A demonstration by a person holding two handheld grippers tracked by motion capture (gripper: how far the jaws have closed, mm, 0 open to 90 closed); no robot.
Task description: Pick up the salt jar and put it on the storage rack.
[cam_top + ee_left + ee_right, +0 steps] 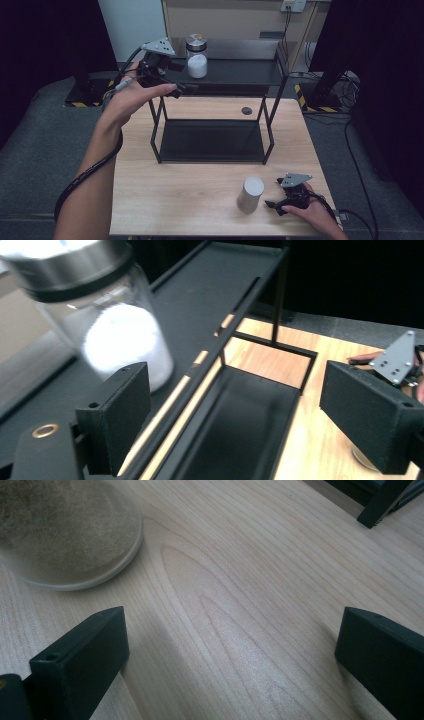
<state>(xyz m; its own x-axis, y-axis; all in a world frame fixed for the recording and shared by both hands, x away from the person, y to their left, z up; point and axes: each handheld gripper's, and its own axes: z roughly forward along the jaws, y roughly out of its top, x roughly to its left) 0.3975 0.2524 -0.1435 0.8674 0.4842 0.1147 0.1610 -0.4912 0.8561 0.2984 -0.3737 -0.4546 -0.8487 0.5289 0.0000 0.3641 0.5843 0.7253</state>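
Observation:
A glass jar (197, 56) with a metal lid and white powder inside stands on the top shelf of a black two-tier rack (227, 75). My left gripper (179, 77) is held up at the shelf's left end, open, just short of the jar. In the left gripper view the jar (125, 340) stands beyond the left jaw of that gripper (235, 405), with nothing between the jaws. A pale cylindrical jar (250, 194) stands on the table's front right. My right gripper (274, 194) rests beside it, open. The right gripper view has this jar's base (65, 535) ahead of the left jaw of the open gripper (230, 650).
The rack's lower shelf (212, 140) lies dark and bare on the wooden table (175, 200). A small black round disc (246, 110) sits in the tabletop behind the rack. Cables run over the floor on the right (355, 160). The other gripper's grey plate (397, 360) shows far off.

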